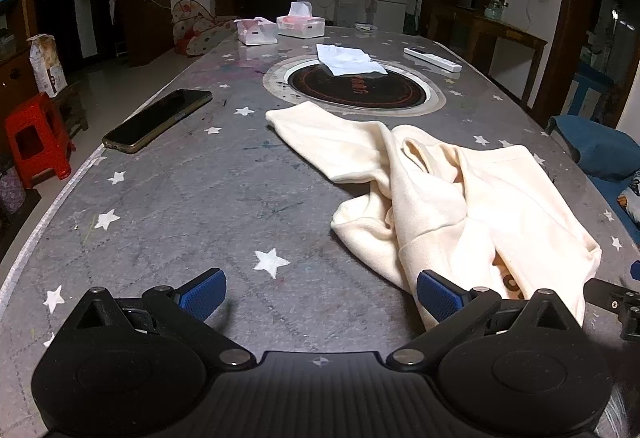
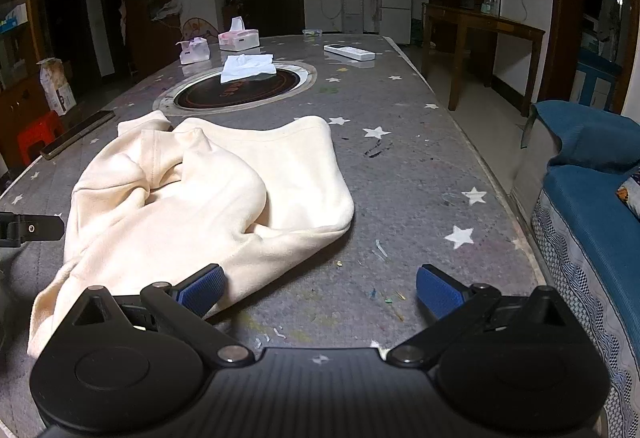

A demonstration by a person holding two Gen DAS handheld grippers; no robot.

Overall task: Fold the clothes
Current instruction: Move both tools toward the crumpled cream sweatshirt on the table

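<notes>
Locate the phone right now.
In the left wrist view the phone lies flat near the table's left edge, left of the cream garment and the round inset cooktop.

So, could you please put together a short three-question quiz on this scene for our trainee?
1. True or false: the left gripper is shut on the garment.
2. What lies on the round cooktop: A) phone, B) tissue, C) remote?
3. Fill in: the phone lies to the ____ of the garment in the left wrist view.

Key
1. False: both the left gripper and the right gripper are open, and the garment lies crumpled on the table.
2. B: a tissue lies across its far edge.
3. Left.
</notes>
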